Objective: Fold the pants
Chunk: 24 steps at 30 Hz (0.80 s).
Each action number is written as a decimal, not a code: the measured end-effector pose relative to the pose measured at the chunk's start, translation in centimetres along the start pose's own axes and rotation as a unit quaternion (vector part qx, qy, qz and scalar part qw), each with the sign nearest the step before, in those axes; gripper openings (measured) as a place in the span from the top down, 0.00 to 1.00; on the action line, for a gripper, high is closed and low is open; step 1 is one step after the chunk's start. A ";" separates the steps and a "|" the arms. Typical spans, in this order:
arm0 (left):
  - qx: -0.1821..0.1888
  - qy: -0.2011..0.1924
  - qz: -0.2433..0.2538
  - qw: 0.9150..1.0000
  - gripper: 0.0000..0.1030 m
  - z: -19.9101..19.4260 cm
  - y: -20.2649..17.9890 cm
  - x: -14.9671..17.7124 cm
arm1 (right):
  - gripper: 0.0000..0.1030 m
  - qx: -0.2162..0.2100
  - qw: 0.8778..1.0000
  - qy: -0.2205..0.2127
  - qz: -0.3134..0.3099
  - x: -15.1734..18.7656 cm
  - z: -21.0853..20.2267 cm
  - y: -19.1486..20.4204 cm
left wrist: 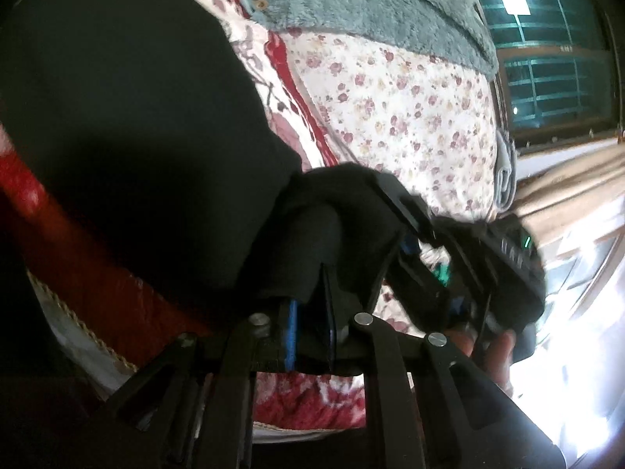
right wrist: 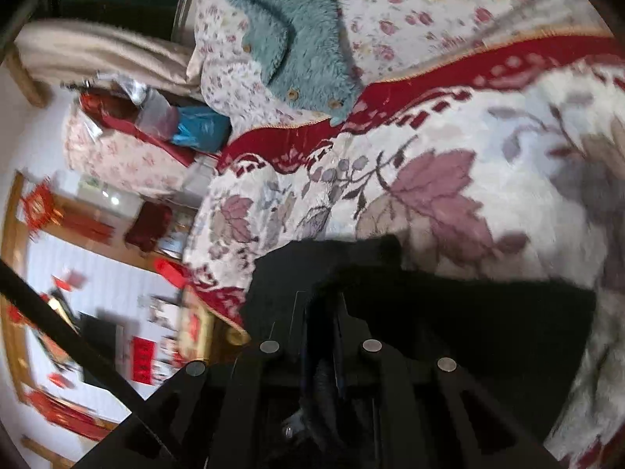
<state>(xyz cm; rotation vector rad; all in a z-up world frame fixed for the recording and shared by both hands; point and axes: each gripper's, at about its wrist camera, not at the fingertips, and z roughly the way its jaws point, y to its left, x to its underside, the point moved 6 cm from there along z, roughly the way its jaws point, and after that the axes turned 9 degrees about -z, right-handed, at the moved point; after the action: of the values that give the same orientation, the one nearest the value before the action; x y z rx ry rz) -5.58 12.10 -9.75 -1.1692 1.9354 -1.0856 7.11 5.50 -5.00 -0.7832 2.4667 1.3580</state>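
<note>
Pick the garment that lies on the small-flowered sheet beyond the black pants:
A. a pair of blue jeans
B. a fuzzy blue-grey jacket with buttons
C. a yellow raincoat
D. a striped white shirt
B: a fuzzy blue-grey jacket with round buttons lies on the flowered sheet, past the black pants; the right wrist view shows it too.
</note>
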 end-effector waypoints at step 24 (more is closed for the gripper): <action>-0.006 0.109 -0.118 0.987 0.33 -3.3 2.5 -5.2 | 0.54 0.003 0.998 -0.002 0.065 -0.5 0.7 -1.4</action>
<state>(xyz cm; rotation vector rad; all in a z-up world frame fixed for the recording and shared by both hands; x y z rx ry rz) -7.09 18.55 -9.92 -1.3609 2.0055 -1.3765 8.28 5.62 -6.17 -0.6278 2.5576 1.3912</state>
